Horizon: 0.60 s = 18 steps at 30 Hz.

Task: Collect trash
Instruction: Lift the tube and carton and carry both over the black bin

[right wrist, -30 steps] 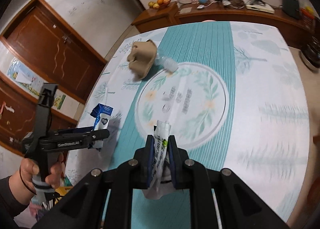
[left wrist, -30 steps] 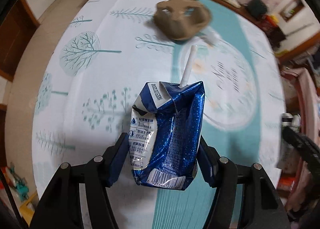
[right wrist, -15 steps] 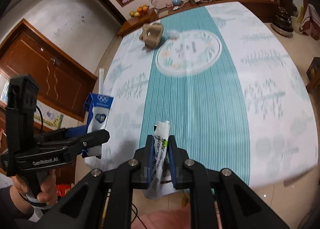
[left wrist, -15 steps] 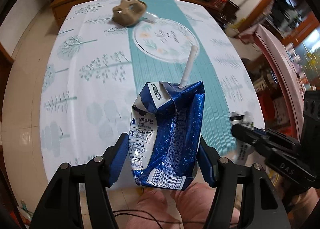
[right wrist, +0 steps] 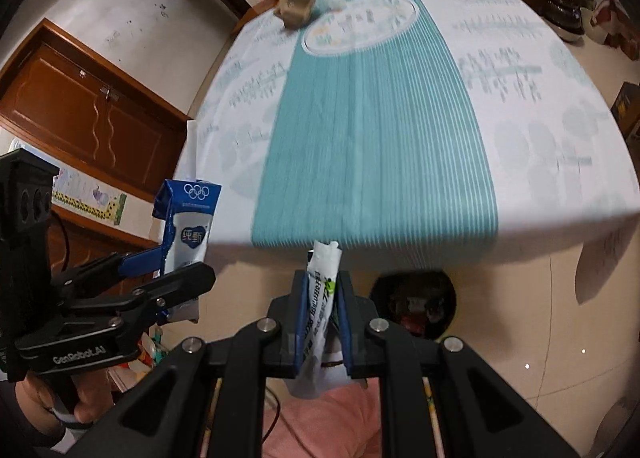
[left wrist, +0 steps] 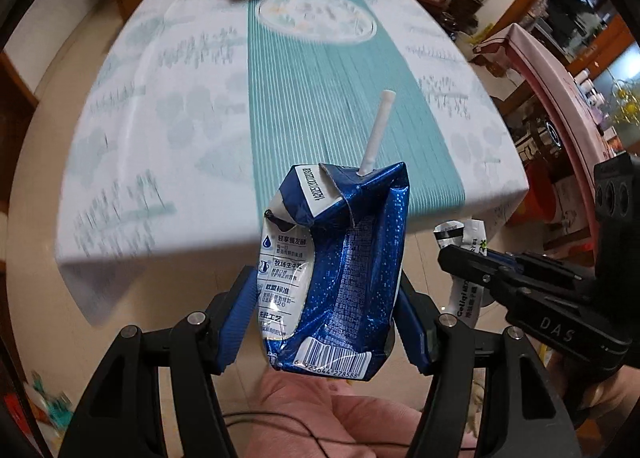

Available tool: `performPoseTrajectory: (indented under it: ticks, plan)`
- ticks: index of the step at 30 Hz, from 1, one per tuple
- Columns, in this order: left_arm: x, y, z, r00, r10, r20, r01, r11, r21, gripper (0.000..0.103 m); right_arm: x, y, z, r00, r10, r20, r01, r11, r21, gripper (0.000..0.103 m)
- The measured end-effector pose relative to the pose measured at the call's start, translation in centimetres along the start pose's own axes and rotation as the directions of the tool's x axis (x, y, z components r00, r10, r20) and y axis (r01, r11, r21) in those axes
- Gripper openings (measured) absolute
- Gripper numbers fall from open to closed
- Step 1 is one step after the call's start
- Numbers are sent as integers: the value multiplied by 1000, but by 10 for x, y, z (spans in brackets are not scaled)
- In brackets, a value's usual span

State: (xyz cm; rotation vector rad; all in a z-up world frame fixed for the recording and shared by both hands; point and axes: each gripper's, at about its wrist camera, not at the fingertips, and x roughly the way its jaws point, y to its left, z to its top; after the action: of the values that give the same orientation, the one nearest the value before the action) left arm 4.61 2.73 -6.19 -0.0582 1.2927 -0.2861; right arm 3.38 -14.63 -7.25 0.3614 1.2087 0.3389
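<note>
Item 1, left gripper (left wrist: 326, 314): blue-padded fingers (left wrist: 240, 310) clamped on both sides of crushed blue-and-white foil milk carton (left wrist: 344, 258), lower half pinched, barcode end toward cam, long axis in line w/ fingers, white paper straw (left wrist: 378, 129) poking from top, away from cam. Held clear of the cloth-covered surface (right wrist: 540, 117), out past its near edge, above pale tiled floor (right wrist: 520, 318). Item 2, right gripper (right wrist: 322, 318): fingers (right wrist: 300, 322) pressed nearly together on flattened white squeeze tube w/ black and green print (right wrist: 324, 258), torn tip sticking out fwd, tail hanging back toward cam; also off the surface, over floor. Item 3, dark round bin (right wrist: 412, 306): on floor, tucked just under near edge of surface, some trash already visible inside. Key relation: in right wrist view, bin just right of and beyond right fingers, below them; left gripper well off to the left in same view, so right hand judged nearer, left w/ farther to cross. Bin not visible in left wrist view. Drop judged to need each gripper brought over bin mouth, tip pointing down, before spreading fingers; tube narrow, likely to slide straight out, carton wider and dented, may catch on pads. Remaining on surface, far end, well apart from both grippers: brown moulded-cardboard cup carrier (right wrist: 296, 5), w/ clear plastic cup (right wrist: 334, 1) just beside it, lying by the round print of the teal striped runner. Neither yet collected.
</note>
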Motion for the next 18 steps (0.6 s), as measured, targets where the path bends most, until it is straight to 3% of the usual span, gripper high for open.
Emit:
performPoseTrajectory:
  ticks: [10,18]
  plan:
    - [84,-14,-68,996,49,-79,-49,999,4,63,57,-53,-69,994,-27,-109,34,997,65,14]
    - [182,3,-92,986,68,-151,-68,998,7,64,145,-109,-95,986,-49,-161,79,980,182,15]
